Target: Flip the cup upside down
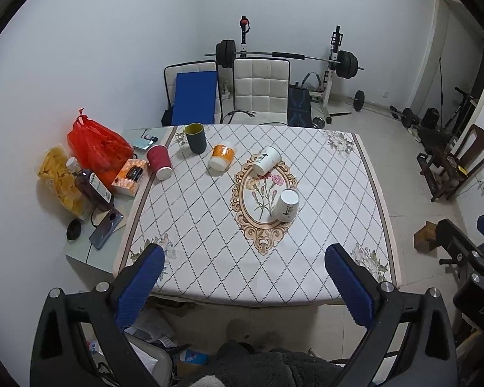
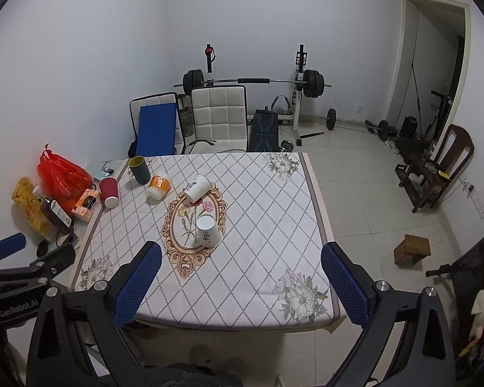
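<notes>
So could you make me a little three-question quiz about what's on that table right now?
1. True or false: the dark green cup stands upright, mouth up.
2. How many cups are on the tablecloth? A) three B) five C) seven
3. Fill in: both the left gripper and right gripper are ____ and hold nothing.

Key: 1 true. 2 B: green cup, red paper cup, orange cup, far white cup, near white cup. 3 open.
</notes>
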Demonstrator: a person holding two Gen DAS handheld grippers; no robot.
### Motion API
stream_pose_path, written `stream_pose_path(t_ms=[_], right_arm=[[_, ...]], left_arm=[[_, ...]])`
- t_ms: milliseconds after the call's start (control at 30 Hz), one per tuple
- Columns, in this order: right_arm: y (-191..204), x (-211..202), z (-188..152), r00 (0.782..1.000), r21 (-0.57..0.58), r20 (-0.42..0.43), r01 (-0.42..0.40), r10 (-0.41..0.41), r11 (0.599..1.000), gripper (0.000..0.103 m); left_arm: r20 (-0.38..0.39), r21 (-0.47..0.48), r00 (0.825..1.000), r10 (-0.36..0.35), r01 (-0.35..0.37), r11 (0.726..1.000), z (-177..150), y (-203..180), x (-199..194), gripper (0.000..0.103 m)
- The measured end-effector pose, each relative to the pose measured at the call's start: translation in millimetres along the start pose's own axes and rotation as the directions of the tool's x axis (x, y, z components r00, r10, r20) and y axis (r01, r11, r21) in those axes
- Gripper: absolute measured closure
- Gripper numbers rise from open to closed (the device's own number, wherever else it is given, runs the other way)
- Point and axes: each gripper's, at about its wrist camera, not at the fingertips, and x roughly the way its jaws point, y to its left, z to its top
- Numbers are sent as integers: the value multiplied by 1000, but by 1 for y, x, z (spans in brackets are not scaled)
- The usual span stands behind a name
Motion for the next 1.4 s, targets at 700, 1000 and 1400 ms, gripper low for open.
stream_pose_path(t_ms=[700,1000,1400], right_arm=[[12,3,-2,1000,-15,-11,-10,10,1000,2],[15,0,-8,1000,-23,-15,-16,16,1000,2],[15,-2,-12,1000,-24,-18,-22,21,999,2]], left_arm=[[12,-4,1000,15,-15,1000,-8,2,-14,1],[6,-5,1000,15,-15,1000,-12,2,-17,1],[7,-3,1000,15,-15,1000,-15,4,-19,1]])
